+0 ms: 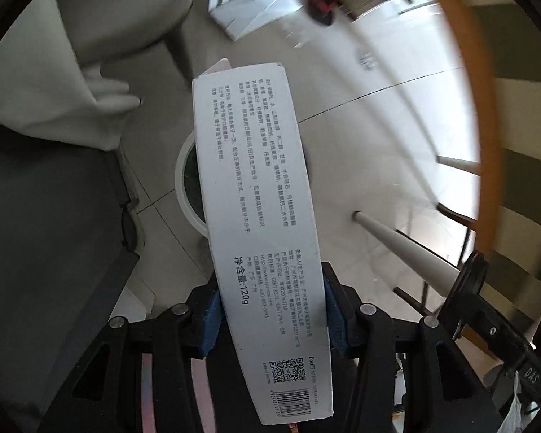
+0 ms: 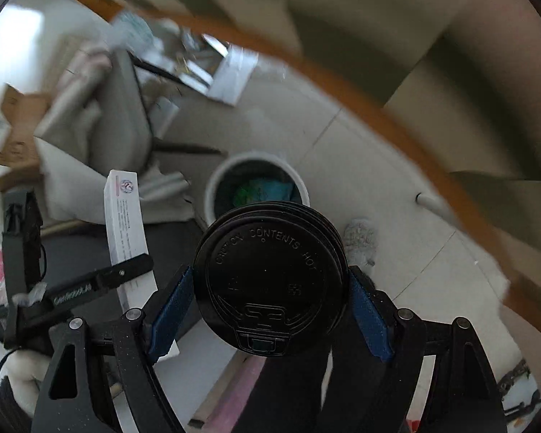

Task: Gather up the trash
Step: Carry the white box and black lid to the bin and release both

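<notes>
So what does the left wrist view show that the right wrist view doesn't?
Only the left wrist view shows the printed back of the white carton, with QR code and barcode, clamped in the left gripper. Only the right wrist view shows the black cup lid in the right gripper and trash inside the bin. Both show the white bin on the tiled floor.

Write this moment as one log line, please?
left gripper: shut on white carton | right gripper: shut on black cup lid | white bin: below, open

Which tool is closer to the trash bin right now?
Hard to call. The left tool holds the box over the bin; the right tool holds the cup just short of it.
</notes>
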A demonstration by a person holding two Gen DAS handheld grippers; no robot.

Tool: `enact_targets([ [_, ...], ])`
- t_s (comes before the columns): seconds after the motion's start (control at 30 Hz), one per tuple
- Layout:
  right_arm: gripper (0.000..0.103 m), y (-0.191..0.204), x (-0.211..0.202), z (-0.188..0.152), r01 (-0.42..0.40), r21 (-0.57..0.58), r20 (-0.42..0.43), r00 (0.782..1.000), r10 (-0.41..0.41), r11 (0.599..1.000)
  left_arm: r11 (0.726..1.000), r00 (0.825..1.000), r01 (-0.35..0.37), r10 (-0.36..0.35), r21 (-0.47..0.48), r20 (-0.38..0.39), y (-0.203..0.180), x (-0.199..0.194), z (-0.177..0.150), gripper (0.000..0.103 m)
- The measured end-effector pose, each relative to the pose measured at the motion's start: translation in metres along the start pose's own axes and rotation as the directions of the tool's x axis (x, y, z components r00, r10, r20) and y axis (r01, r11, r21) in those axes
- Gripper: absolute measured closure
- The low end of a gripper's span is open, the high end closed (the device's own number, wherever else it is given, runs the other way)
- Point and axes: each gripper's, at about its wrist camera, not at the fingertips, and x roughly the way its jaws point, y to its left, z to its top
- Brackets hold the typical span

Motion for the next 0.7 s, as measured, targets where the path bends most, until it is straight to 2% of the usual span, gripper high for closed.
enact_targets([
  [0.17,0.018,-0.012,0.102,0.020,-0.008,-0.015,-0.065,0.998,0.007,1.000,0.997,0.998,0.047,-0.050,-0.062,-0.045,0.031,0.080,0.037,0.053],
  [0.23,0.018,-0.016,0.138,0.027,-0.016,-0.026,-0.091,0.996,0.014,1.000,0.995,0.997,0.057,-0.060,-0.083,-0.043,0.039,0.094,0.046,0.035],
  [0.27,0.018,-0.018,0.156,0.032,-0.019,-0.029,-0.106,0.994,0.016,0.999,0.993,0.997,0.065,-0.069,-0.095,-0.046,0.047,0.097,0.049,0.015],
  [0.3,0.018,-0.018,0.170,0.034,-0.024,-0.036,-0.116,0.993,0.019,0.999,0.991,0.996,0.074,-0.079,-0.113,-0.044,0.054,0.102,0.050,0.007],
  [0.4,0.017,-0.018,0.202,0.044,-0.040,-0.044,-0.152,0.988,0.033,0.998,0.989,0.998,0.047,-0.052,-0.138,-0.033,0.070,0.105,0.047,0.007],
  [0.5,0.015,-0.017,0.220,0.048,-0.076,-0.056,-0.157,0.985,0.067,0.996,0.988,0.999,-0.032,0.037,-0.148,0.026,0.078,0.098,0.036,0.007],
  [0.53,0.011,-0.015,0.224,0.049,-0.083,-0.064,-0.158,0.985,0.072,0.995,0.986,0.994,-0.079,0.090,-0.147,0.068,0.078,0.092,0.031,0.007],
  [0.57,0.000,-0.015,0.229,0.051,-0.084,-0.074,-0.159,0.985,0.072,0.994,0.982,0.986,-0.114,0.130,-0.148,0.101,0.079,0.087,0.026,0.007],
  [0.7,0.000,-0.008,0.227,0.050,-0.031,-0.116,-0.135,0.991,0.016,0.993,0.966,0.961,-0.208,0.232,-0.156,0.152,0.082,0.077,0.013,0.007],
])
